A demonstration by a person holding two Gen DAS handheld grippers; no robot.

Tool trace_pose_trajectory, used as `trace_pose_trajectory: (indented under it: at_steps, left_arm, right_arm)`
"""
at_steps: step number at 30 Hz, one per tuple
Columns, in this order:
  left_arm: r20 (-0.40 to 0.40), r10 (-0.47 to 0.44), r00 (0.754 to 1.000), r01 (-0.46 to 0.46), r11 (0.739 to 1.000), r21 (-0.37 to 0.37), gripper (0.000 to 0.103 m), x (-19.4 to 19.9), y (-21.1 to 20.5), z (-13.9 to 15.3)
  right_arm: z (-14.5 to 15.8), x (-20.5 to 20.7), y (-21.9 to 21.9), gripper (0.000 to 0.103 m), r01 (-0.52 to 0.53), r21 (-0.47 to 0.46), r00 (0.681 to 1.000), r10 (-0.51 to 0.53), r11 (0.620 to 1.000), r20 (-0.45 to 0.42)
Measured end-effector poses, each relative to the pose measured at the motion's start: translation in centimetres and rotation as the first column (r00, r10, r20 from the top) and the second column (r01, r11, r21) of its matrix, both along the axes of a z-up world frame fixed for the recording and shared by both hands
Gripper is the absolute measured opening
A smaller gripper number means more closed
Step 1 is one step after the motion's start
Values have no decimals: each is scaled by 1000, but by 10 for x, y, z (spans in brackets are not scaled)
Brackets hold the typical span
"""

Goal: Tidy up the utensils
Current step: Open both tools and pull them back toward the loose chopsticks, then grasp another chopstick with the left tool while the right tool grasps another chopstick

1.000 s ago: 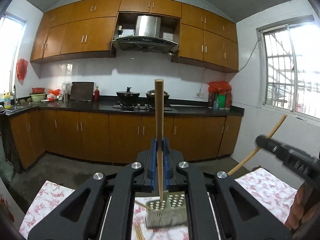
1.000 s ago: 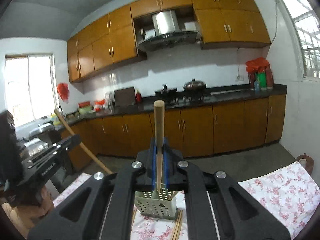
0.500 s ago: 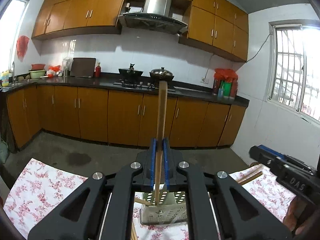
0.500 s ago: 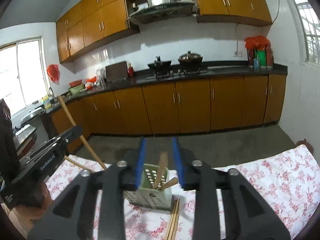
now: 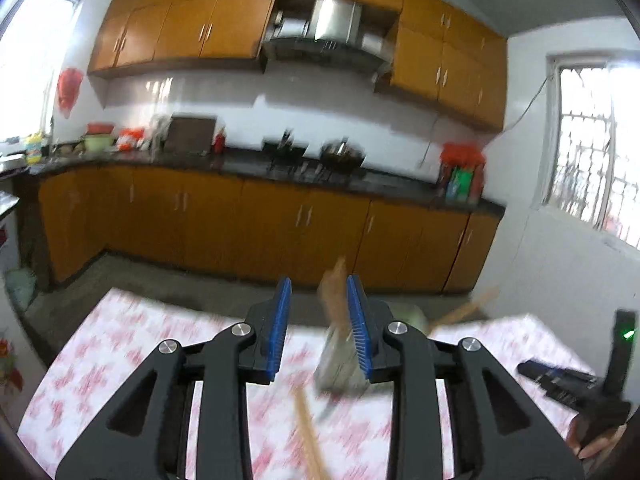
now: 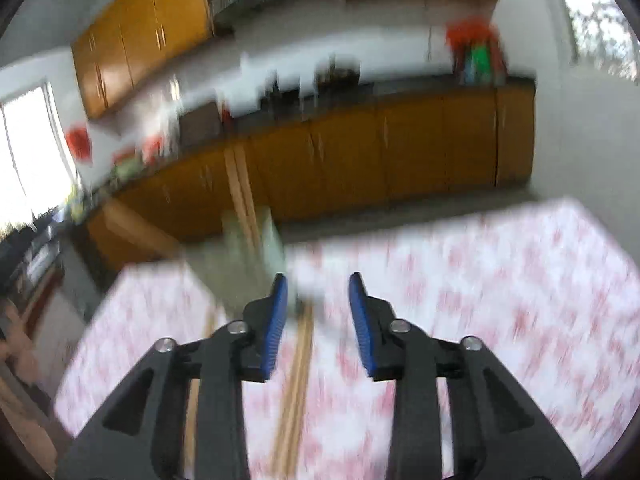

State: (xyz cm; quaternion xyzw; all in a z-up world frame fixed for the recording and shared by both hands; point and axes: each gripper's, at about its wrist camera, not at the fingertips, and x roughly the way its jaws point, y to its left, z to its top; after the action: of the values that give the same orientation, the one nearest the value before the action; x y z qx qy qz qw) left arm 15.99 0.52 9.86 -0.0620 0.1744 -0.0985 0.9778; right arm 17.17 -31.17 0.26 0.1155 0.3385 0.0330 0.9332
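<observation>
Both views are motion-blurred. My left gripper (image 5: pixel 319 320) has its jaws opening. A wooden handle (image 5: pixel 335 296) stands between them, close to the right pad, with a gap on its left. It rises from the pale perforated utensil holder (image 5: pixel 340 360) on the floral cloth. A second wooden handle (image 5: pixel 464 310) leans out to the right. My right gripper (image 6: pixel 318 312) hangs low over the cloth with its jaws closing and apart. A pair of chopsticks (image 6: pixel 298 380) lies on the cloth below its gap. The holder (image 6: pixel 248 248) with upright sticks stands ahead to its left.
The table with the floral cloth (image 5: pixel 120 344) ends near a grey floor and orange kitchen cabinets (image 5: pixel 240 224). More chopsticks (image 5: pixel 308 436) lie in front of the holder. The right gripper's black body (image 5: pixel 568 380) and a hand (image 5: pixel 596 448) show at the lower right of the left wrist view.
Both grippers were shut on upright wooden handles above the holder. The right one opened first and sank toward the cloth. The left one lowered its handle into the holder and its pads parted.
</observation>
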Motion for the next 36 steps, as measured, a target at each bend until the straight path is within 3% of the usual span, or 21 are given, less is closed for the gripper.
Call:
trace_pose_trajectory:
  at_steps: [3,5,10,22,26,36]
  left_arm:
    - [-146,7,989,-1,999,37,30,-1,5,-50]
    - [-269,-2,963,7,1000,18,30,2,9,-87]
    - [-411,-16,911,10,1000,-17,29,1,11,-140]
    - [-490,-60,870,68,998,-2,26,1,-11,-181]
    - [-506,-70,860,82,997,0,24,2,-17,-185]
    - [-531,-92,843,113,994,7,17,4,-26,-194]
  right_arm:
    - [-61,2,21,16,-63,40,986,69,997,-154]
    - [-86,4,35,16,-90,51,973,99,995,-208]
    - [-109,6,54,16,-92,29,963,96,995,-251]
    - [-108,8,49,14,-64,10,971,65,998,-229]
    - [-108,10,53,8,-54,-85,970,33,995,-239]
    - [-111,10,39,8,-8,-76,975,-9,997,-221]
